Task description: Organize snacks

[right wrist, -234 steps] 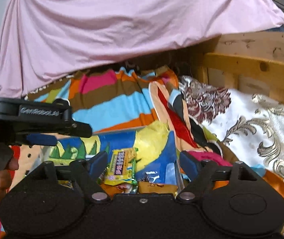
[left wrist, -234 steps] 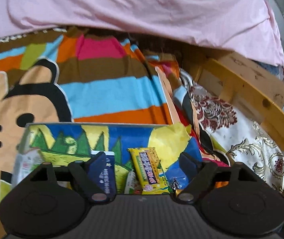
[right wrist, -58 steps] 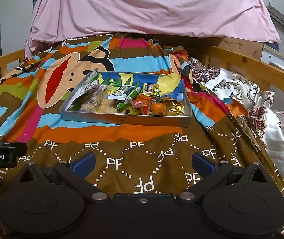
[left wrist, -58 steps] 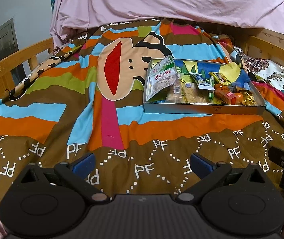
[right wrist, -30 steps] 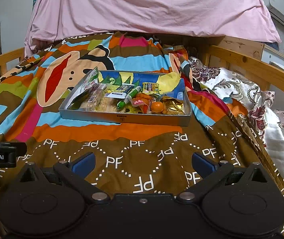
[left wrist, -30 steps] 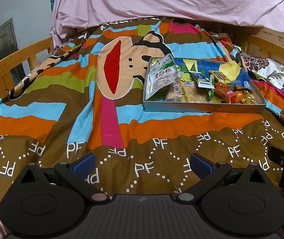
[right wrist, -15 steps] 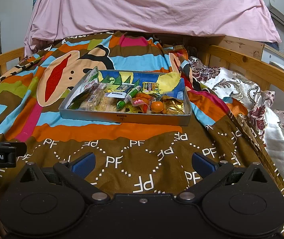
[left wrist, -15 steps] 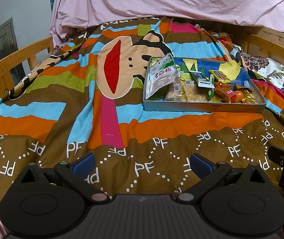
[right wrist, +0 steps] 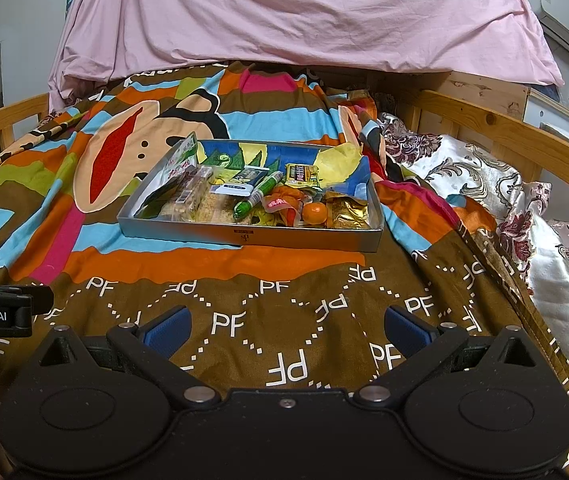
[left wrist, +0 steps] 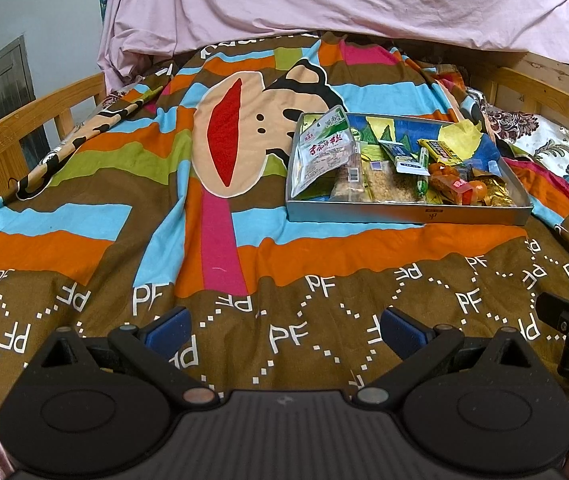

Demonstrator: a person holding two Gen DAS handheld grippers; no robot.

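Hovering low over the striped bedspread (left wrist: 244, 248), left tool (left wrist: 282, 330) released, fingers wide apart, nothing between them. Right tool (right wrist: 286, 330) likewise spread and empty. Silver snack tray (right wrist: 244, 236) lies well ahead of both, holding a white packet (left wrist: 322, 154), green tube (right wrist: 258, 196), small orange (right wrist: 314, 212) and gold wrapper (right wrist: 346, 208).

Striped cartoon bedspread (right wrist: 244, 280) ahead of tongs — wooden bed rails (right wrist: 524, 136) either side, pink sheet (right wrist: 284, 12) hung beyond, air conditioner (right wrist: 564, 0) upper right.
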